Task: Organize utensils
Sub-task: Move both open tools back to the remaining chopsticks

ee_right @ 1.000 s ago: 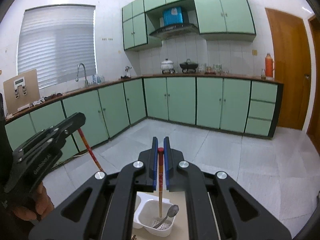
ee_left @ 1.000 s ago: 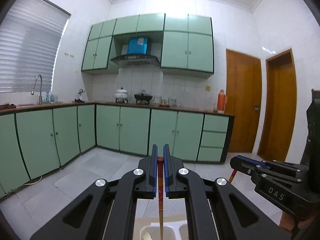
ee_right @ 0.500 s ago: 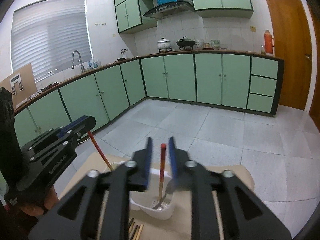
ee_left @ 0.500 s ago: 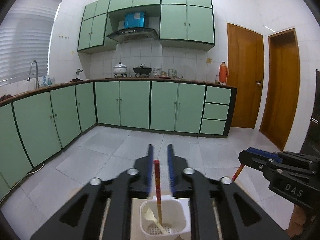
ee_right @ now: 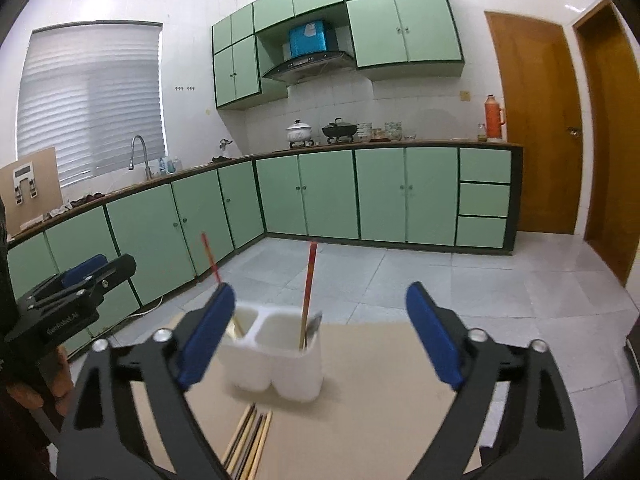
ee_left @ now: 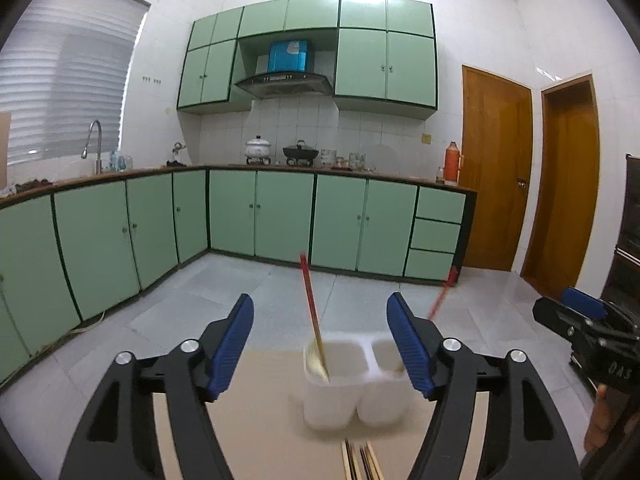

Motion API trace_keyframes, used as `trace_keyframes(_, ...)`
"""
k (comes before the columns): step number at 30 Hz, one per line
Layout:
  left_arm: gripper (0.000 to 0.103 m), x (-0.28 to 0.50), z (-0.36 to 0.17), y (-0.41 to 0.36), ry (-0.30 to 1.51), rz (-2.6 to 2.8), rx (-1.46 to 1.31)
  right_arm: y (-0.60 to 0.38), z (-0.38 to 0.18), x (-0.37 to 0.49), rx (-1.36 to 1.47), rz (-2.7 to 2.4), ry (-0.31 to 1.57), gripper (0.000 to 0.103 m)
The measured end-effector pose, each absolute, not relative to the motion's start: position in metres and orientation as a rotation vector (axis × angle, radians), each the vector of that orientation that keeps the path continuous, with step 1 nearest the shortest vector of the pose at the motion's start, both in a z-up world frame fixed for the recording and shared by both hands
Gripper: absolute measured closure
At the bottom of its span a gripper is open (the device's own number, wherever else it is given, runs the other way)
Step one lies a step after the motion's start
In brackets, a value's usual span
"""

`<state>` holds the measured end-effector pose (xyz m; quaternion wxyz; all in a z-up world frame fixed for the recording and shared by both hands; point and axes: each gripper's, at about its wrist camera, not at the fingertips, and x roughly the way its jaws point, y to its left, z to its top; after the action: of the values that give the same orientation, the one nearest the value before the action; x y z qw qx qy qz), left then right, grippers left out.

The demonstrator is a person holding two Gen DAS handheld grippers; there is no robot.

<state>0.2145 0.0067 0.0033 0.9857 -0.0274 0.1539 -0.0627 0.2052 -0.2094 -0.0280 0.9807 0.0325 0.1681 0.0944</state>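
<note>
A white two-compartment utensil holder (ee_left: 352, 384) (ee_right: 276, 356) stands on a tan table (ee_right: 380, 380). A red-topped chopstick (ee_left: 313, 316) leans in its left compartment, seen in the right wrist view (ee_right: 211, 260) too. Another red-topped chopstick (ee_right: 308, 292) stands in the right compartment beside a metal spoon (ee_right: 314, 322); it also shows in the left wrist view (ee_left: 440, 296). My left gripper (ee_left: 320, 344) is open and empty, back from the holder. My right gripper (ee_right: 320, 336) is open and empty too. Several loose chopsticks (ee_right: 248, 440) (ee_left: 360, 460) lie on the table in front of the holder.
The table's far edge lies just behind the holder, with grey tiled floor (ee_right: 440, 280) beyond. Green kitchen cabinets (ee_left: 280, 216) line the far and left walls. Each gripper shows at the edge of the other's view, the right one (ee_left: 592, 328) and the left one (ee_right: 68, 300).
Both grippers have opened wide and let go of their chopsticks, which now stand in the holder. Both grippers have drawn back from the holder.
</note>
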Motion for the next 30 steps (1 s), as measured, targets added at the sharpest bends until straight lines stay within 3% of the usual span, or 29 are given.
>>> trace_keyframes(6,0.025,0.159,-0.033,0.006,0.393,-0.129,-0.029,-0.2,-0.068,0.152,0.057,0.194,0.391,0.01)
trace_keyframes(19,0.025,0.096,-0.126,0.012,0.588,-0.11,-0.008,-0.185,-0.165,0.073,0.078,0.141,0.56,0.01)
trace_keyframes(25,0.025,0.08,-0.148,0.017,0.582,-0.091,-0.016,-0.17,-0.19,0.055,0.064,0.11,0.552,0.01)
trace_keyframes(30,0.025,0.071,-0.156,0.019,0.564,-0.091,-0.025,-0.151,-0.197,0.049,0.015,0.142,0.539,0.026)
